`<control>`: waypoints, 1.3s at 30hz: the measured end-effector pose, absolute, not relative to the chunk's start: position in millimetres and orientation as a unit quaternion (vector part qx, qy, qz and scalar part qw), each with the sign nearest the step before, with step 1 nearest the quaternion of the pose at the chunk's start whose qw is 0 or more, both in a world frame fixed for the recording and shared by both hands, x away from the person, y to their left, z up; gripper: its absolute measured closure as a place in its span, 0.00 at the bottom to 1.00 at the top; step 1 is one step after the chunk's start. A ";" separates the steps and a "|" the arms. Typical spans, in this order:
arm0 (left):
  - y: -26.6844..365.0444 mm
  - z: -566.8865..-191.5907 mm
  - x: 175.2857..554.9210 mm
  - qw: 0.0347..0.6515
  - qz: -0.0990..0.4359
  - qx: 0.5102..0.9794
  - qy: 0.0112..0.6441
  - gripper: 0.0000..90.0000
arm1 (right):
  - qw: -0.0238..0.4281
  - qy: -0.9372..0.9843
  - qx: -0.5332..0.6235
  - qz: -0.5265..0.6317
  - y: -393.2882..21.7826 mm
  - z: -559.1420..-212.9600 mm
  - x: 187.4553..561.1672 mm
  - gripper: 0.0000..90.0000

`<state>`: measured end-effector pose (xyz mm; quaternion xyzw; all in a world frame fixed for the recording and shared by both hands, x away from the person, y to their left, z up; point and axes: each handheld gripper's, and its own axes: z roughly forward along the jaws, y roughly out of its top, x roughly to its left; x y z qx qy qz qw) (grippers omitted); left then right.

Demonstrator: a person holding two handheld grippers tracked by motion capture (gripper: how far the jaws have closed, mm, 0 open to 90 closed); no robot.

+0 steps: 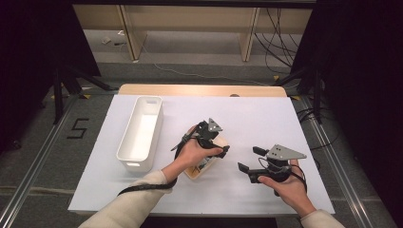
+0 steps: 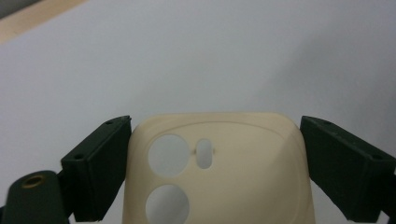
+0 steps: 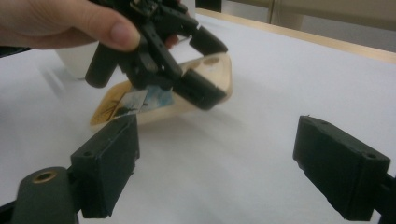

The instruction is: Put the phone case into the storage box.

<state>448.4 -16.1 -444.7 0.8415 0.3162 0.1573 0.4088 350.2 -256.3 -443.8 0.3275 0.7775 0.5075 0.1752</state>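
A cream phone case [image 2: 243, 168] with round camera holes sits between the jaws of my left gripper [image 2: 215, 172], and both jaws press its side edges. In the right gripper view the case [image 3: 223, 77] is tilted, its held end raised and its other end low by the table, with a printed card inside. In the high view the left gripper [image 1: 219, 145] is near the table's middle, over the case [image 1: 202, 170]. My right gripper [image 1: 249, 159] hovers to its right, open and holding nothing, jaws [image 3: 215, 168] wide apart and pointed at the case.
A long white bin [image 1: 141, 133] stands on the left of the white table [image 1: 256, 118], lengthwise away from me. A wooden strip [image 1: 199, 90] runs along the table's far edge. Dark stands and cables flank the table on the floor.
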 end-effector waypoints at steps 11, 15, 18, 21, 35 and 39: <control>-6.1 -422.9 449.0 0.446 0.195 0.811 0.326 0.13 | 0.178 0.776 0.328 0.508 -256.9 -444.0 350.6 0.17; -1.6 -415.0 449.6 0.452 0.206 0.802 0.331 0.13 | 0.177 0.777 0.328 0.508 -257.0 -444.1 350.2 0.17; 2.0 -408.3 450.2 0.461 0.214 0.794 0.334 0.13 | 0.177 0.777 0.327 0.508 -257.0 -444.3 350.1 0.17; 5.8 -401.4 451.1 0.470 0.222 0.785 0.337 0.13 | 0.177 0.777 0.327 0.508 -257.0 -444.2 349.9 0.17; 20.0 -383.4 454.0 0.483 0.256 0.763 0.345 0.13 | 0.176 0.778 0.326 0.507 -256.3 -444.5 350.4 0.17; 25.1 -377.6 455.1 0.487 0.264 0.756 0.350 0.13 | 0.176 0.778 0.326 0.507 -256.4 -444.4 350.5 0.17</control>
